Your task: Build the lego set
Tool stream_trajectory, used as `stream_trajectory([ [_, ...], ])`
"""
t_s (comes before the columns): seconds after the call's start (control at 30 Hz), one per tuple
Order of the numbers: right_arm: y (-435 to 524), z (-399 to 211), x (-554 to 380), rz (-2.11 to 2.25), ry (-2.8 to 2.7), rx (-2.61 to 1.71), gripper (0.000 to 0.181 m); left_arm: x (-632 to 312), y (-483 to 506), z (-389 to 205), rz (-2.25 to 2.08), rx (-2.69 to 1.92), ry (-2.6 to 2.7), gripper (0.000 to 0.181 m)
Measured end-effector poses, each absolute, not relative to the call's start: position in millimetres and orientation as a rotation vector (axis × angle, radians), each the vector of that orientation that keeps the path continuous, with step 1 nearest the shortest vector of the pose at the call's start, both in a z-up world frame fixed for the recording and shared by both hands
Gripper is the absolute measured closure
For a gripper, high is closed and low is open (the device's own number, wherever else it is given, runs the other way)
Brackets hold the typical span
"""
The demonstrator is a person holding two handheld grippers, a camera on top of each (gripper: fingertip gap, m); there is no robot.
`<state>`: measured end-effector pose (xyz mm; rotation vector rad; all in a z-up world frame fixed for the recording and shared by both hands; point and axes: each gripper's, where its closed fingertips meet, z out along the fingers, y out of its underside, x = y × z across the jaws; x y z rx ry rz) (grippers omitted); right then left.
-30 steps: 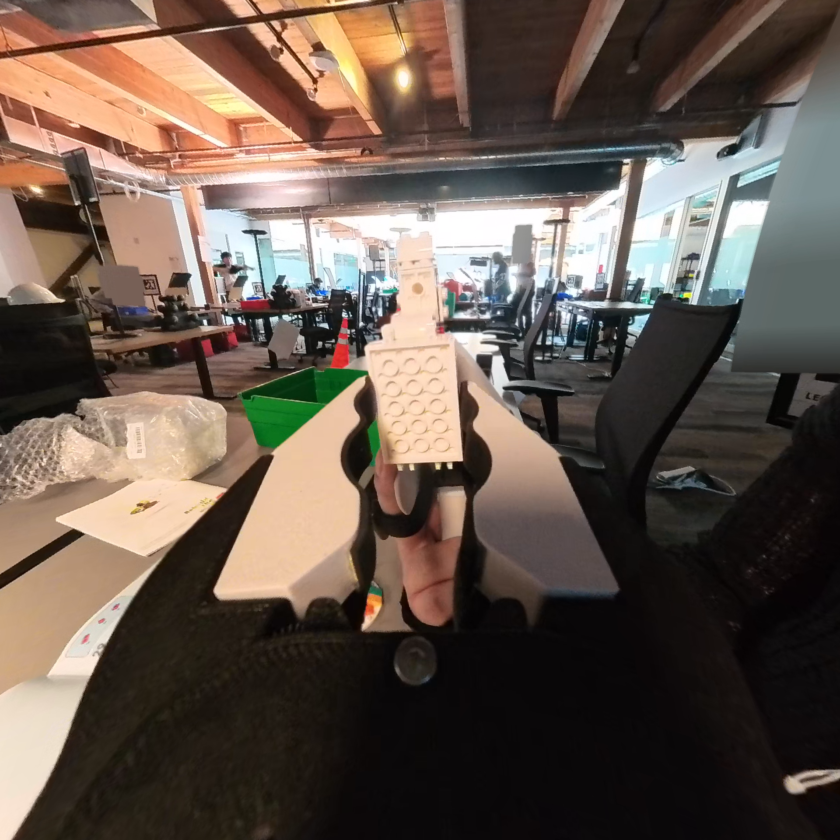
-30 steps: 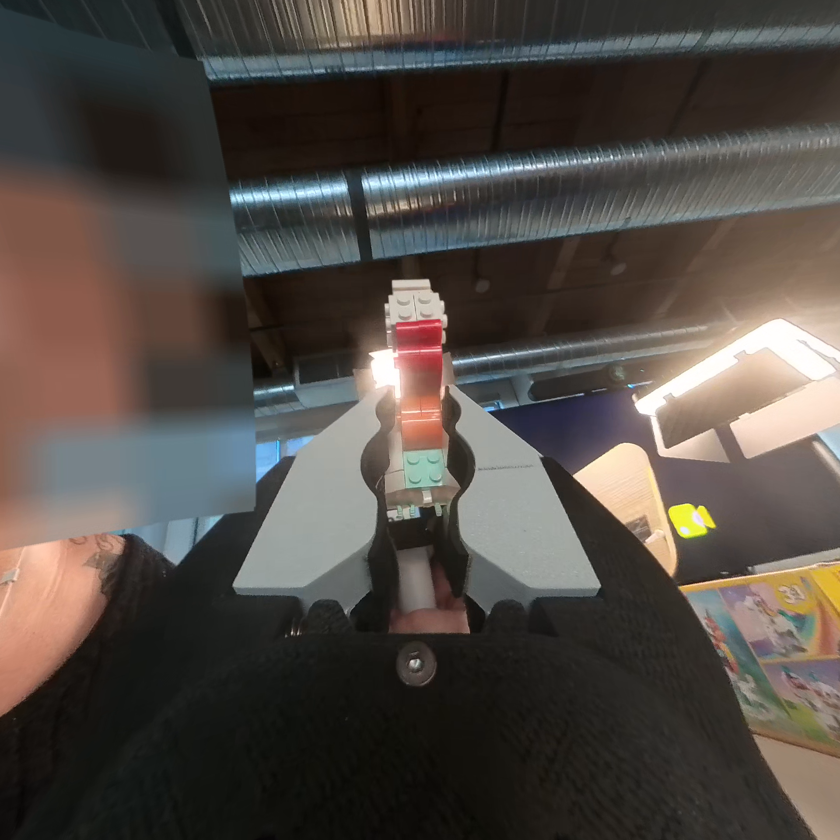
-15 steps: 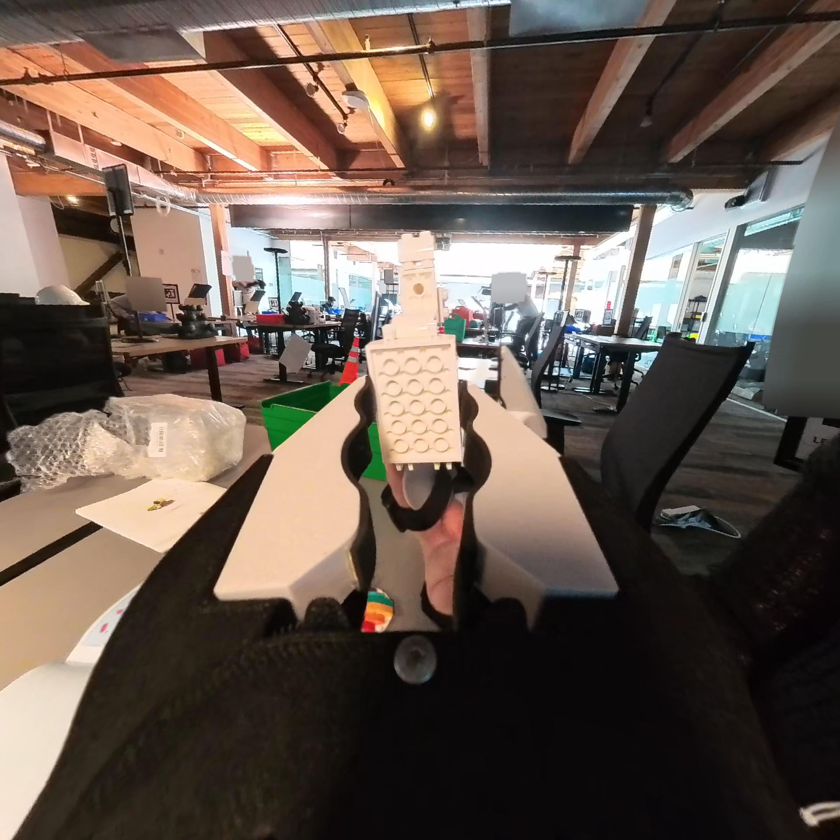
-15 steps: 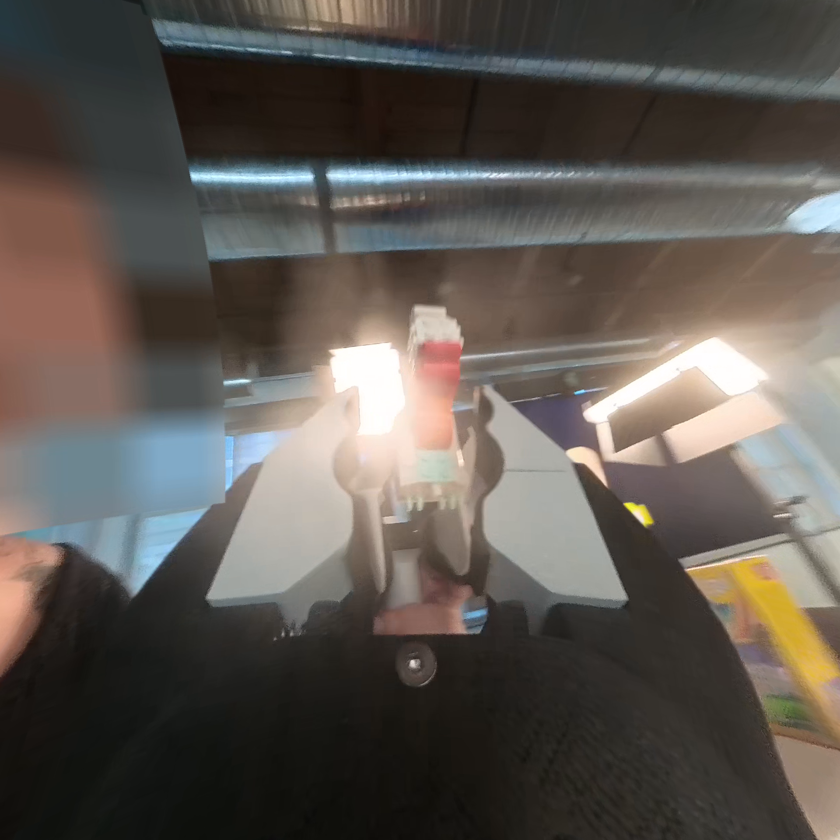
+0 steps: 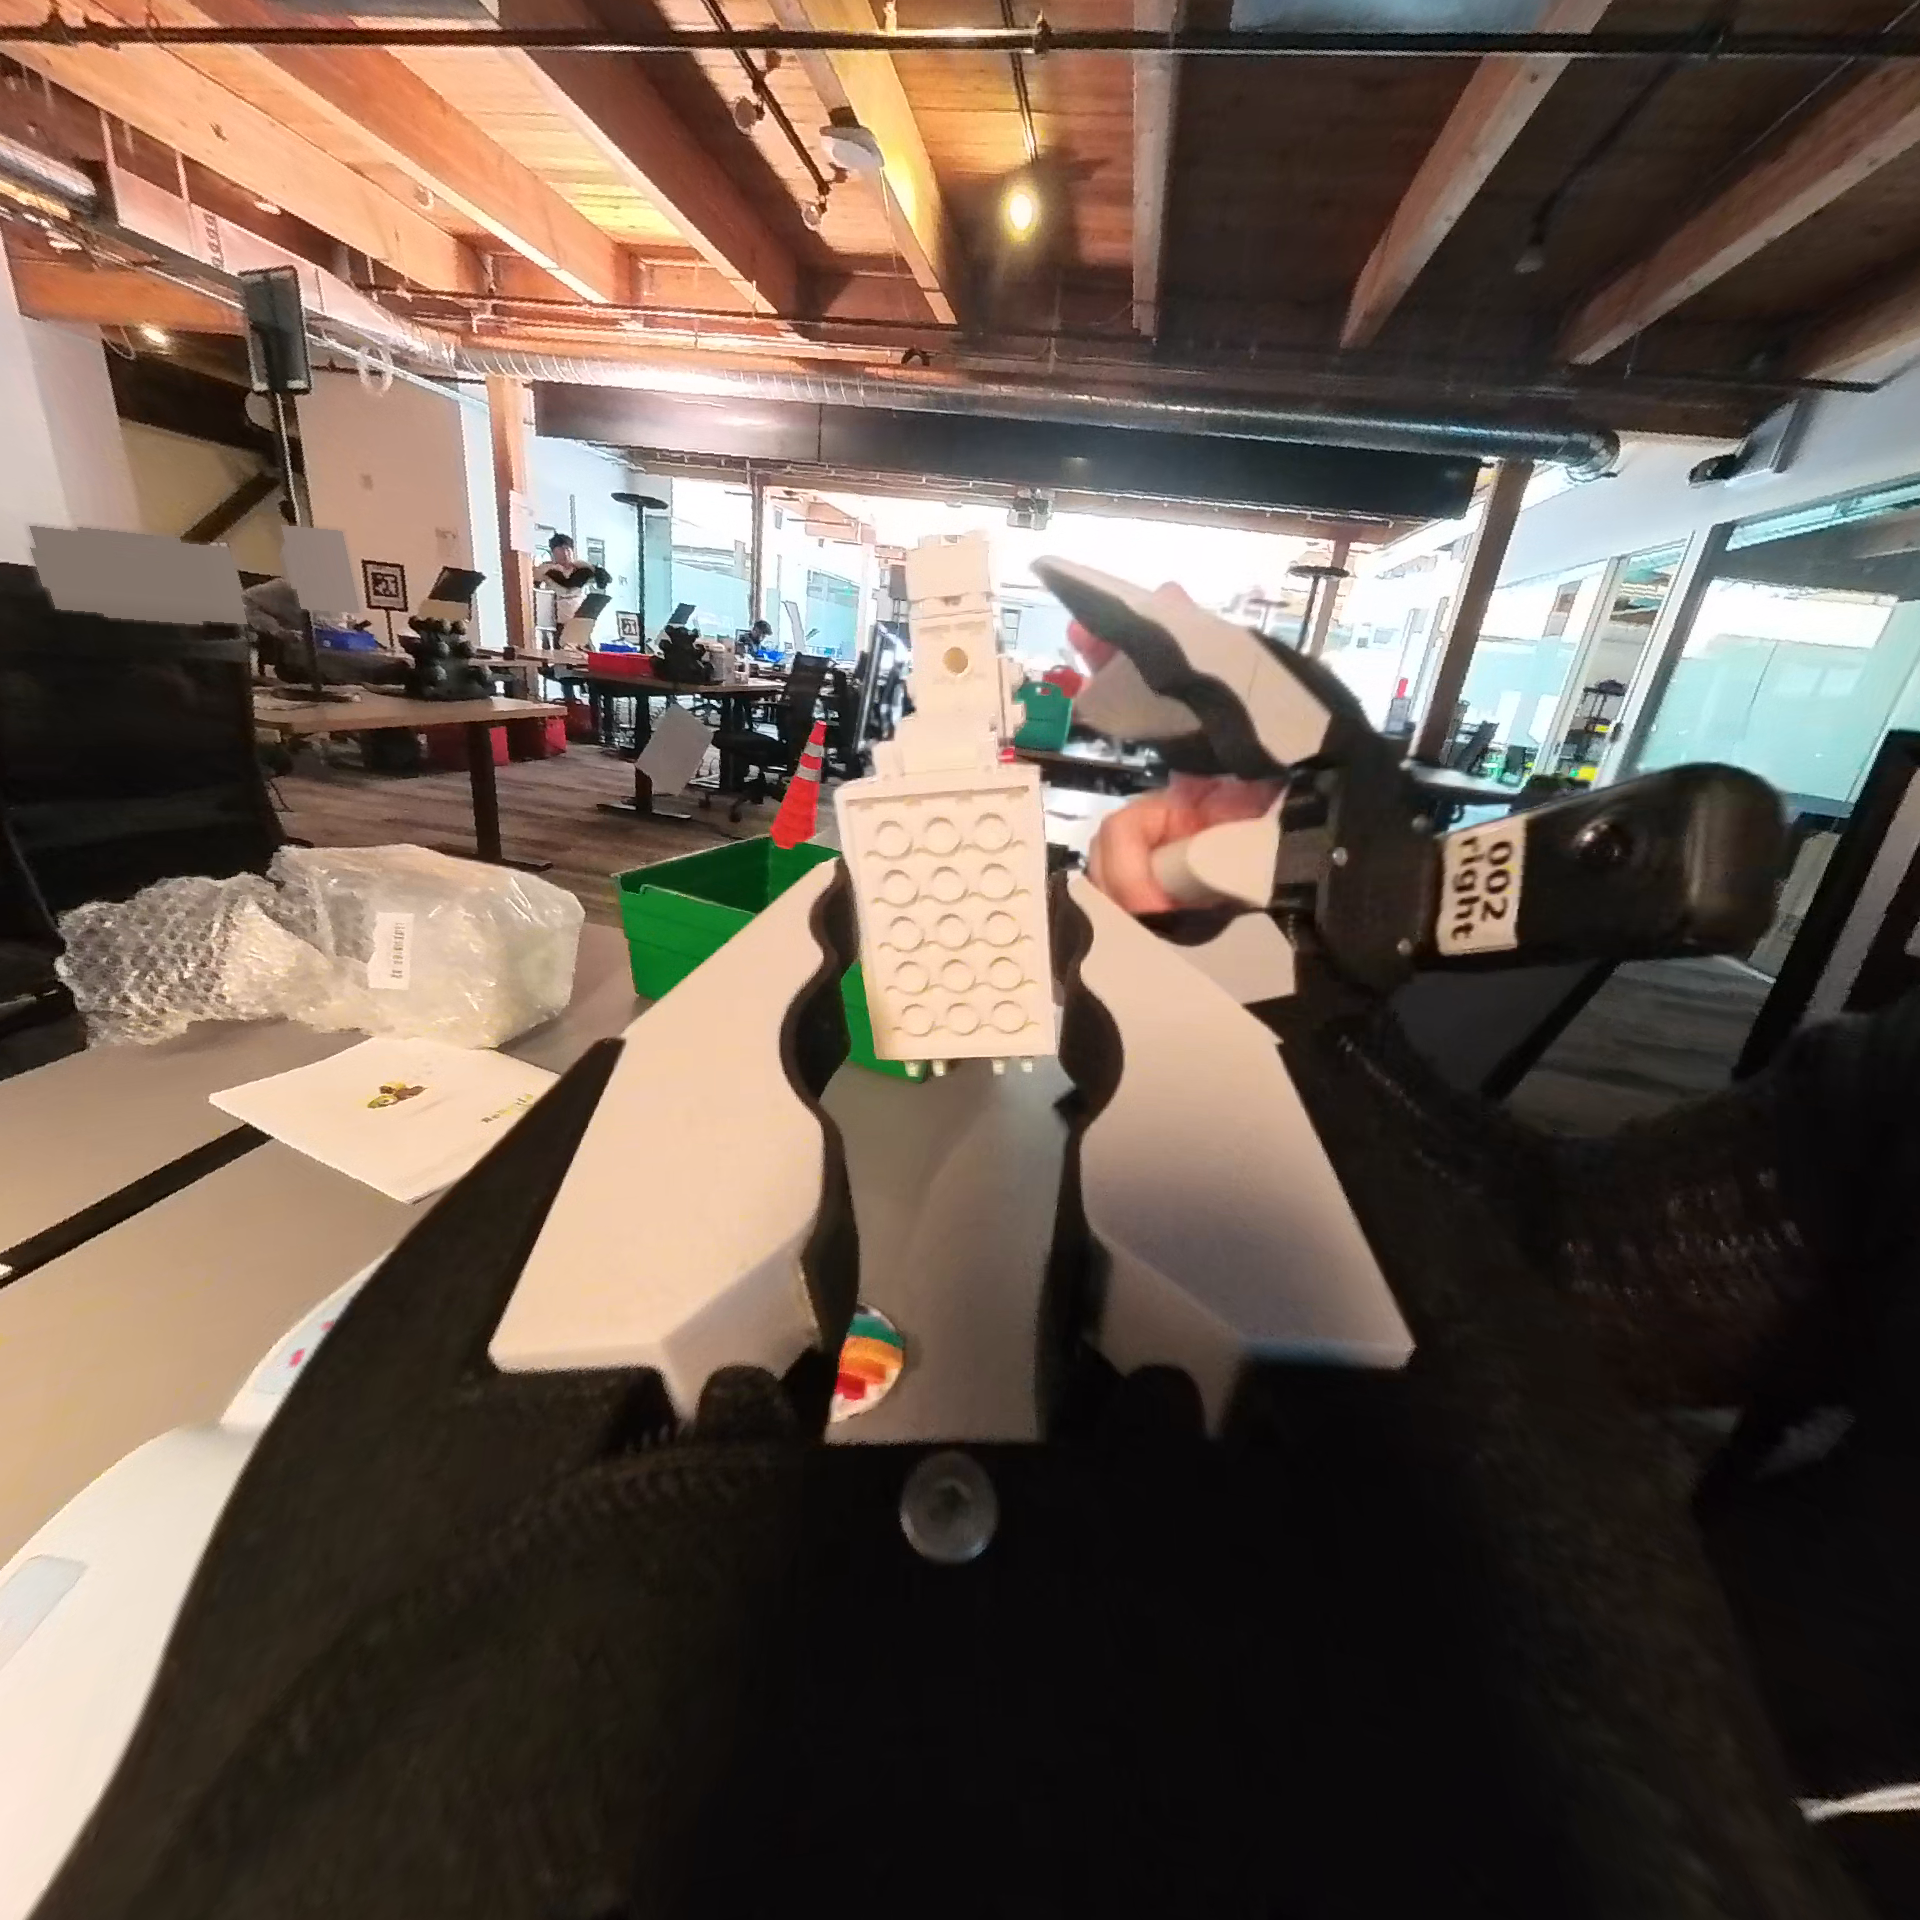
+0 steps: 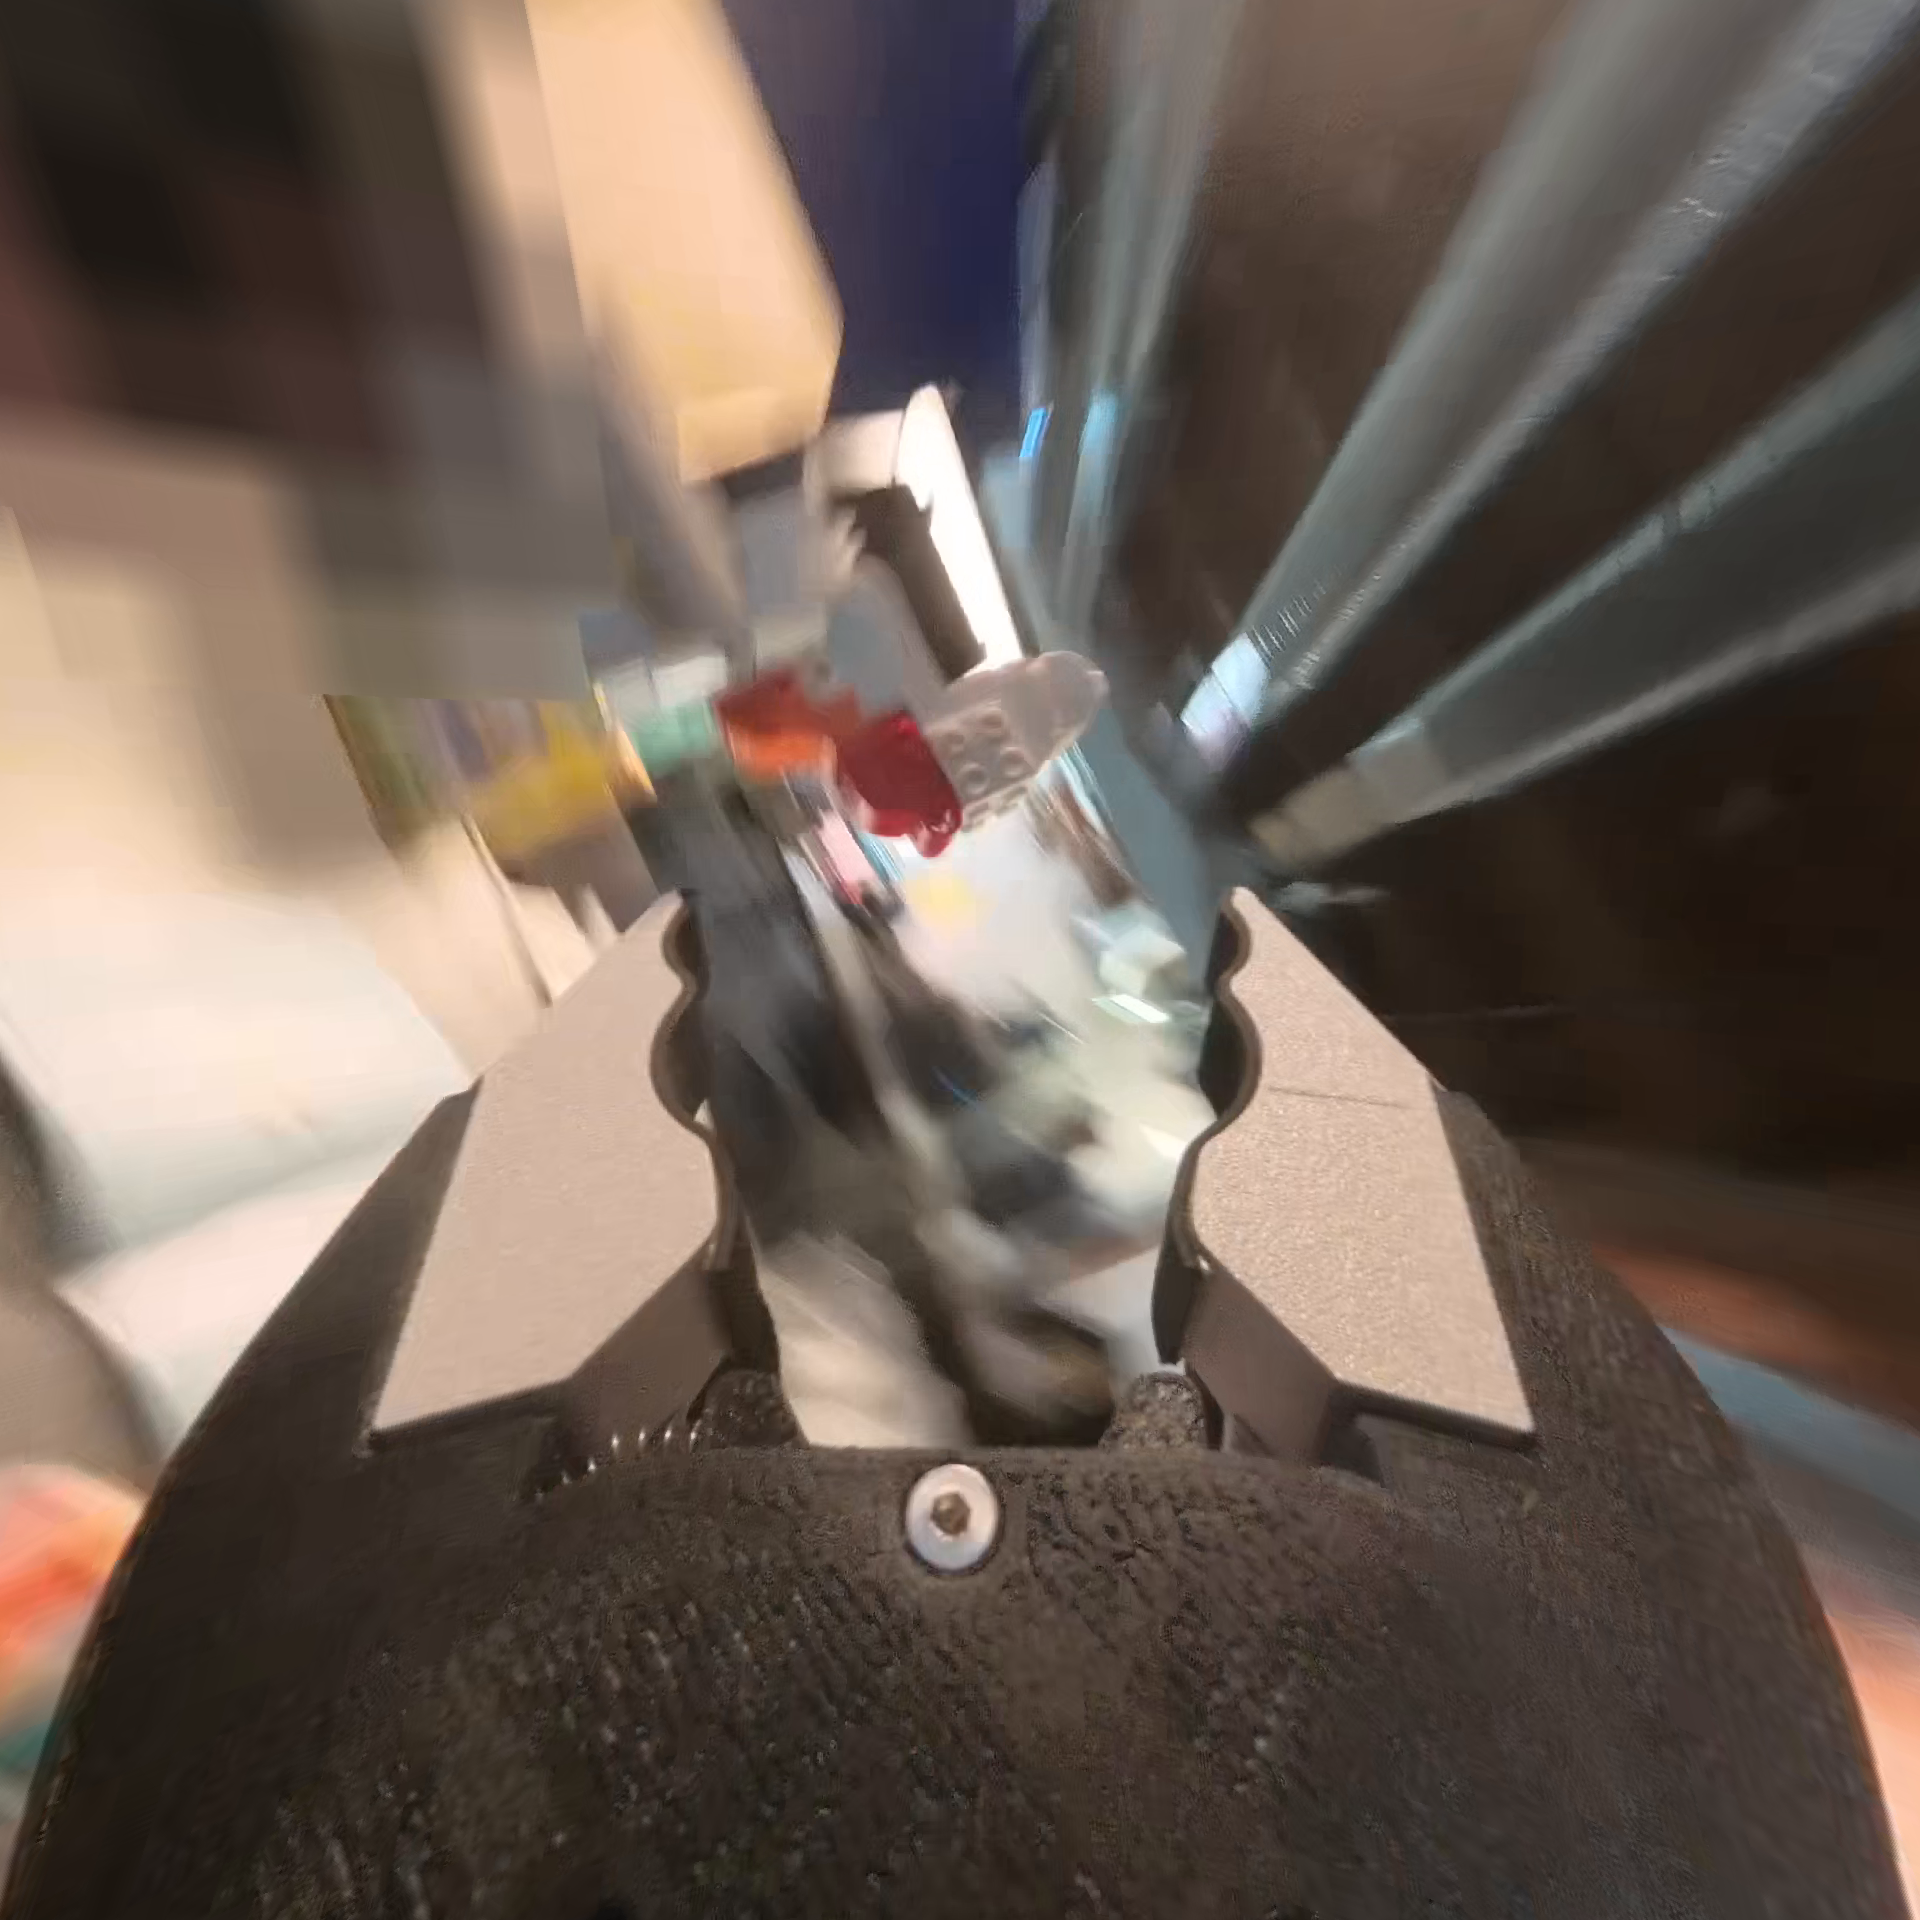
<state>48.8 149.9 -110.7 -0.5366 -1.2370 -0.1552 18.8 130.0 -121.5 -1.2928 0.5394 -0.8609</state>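
Observation:
My left gripper is shut on a white lego assembly, a studded plate with a narrow tower on top, held upright above the table. My right gripper is open, its jaws wide apart with nothing between them. A small red, white and teal lego assembly shows blurred beyond its fingertips, apart from both. The right wrist view is heavily motion-blurred. The right gripper also shows in the left wrist view, open, just right of the white tower.
On the grey table lie a bubble-wrap bag, a white leaflet and a green bin. A small colourful piece lies under my left gripper. Desks and chairs stand behind.
My right gripper has opened and swung fast. The red, white and teal assembly has left its jaws. It has come into the left view beside the white assembly. My left grip is unchanged.

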Motion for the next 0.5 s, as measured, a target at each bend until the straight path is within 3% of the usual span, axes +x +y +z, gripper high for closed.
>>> stream_trajectory([
  [0.2,156.3,-97.8,26.9,-0.515,-1.366,-0.408,0.085,18.9,128.5,-119.7,-0.807,-1.292,0.557,0.145],
  [0.5,166.2,-93.8,14.7,-0.648,-1.423,-0.367,0.108,23.3,128.1,-123.2,-0.773,-1.303,0.58,0.145],
])
